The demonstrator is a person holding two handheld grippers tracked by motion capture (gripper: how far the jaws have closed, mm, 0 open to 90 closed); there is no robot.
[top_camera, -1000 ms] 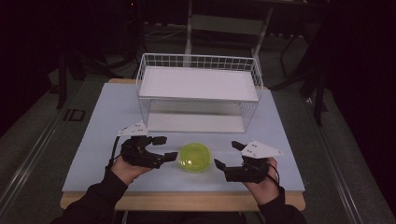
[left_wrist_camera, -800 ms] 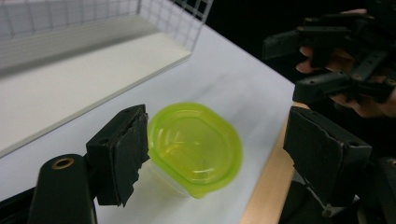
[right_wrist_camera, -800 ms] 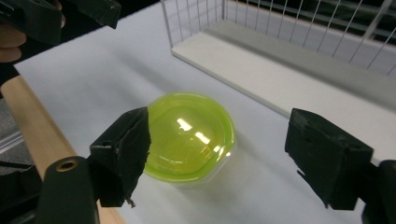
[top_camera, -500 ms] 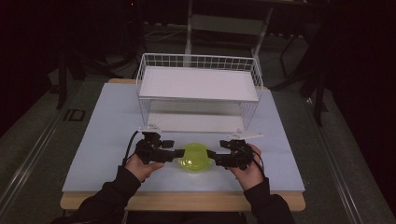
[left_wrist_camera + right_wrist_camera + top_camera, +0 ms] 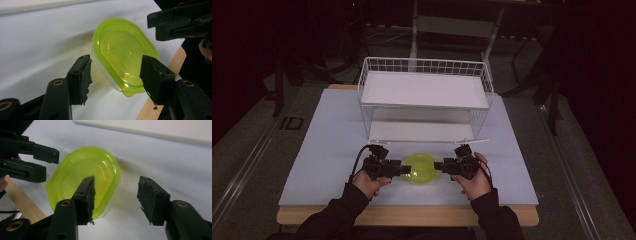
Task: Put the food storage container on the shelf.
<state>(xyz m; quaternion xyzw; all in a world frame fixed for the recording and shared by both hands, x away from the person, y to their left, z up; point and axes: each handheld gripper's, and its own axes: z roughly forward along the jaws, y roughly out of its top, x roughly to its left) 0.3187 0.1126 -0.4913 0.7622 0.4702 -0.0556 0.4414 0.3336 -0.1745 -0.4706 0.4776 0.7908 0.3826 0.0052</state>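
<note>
Yellow-green lidded container [image 5: 420,168] sat on the table [image 5: 312,165] between both grippers. Left gripper [image 5: 115,75] and right gripper [image 5: 116,195] had just been closing; their half-open jaws flanked the container's ends, the pads apparently not yet pressing.

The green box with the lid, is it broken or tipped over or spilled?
No. The green box sits flat on the table with its lid on, and no spill or crack shows. The left tongs and right tongs have just been closing around its ends, not yet squeezing.
</note>
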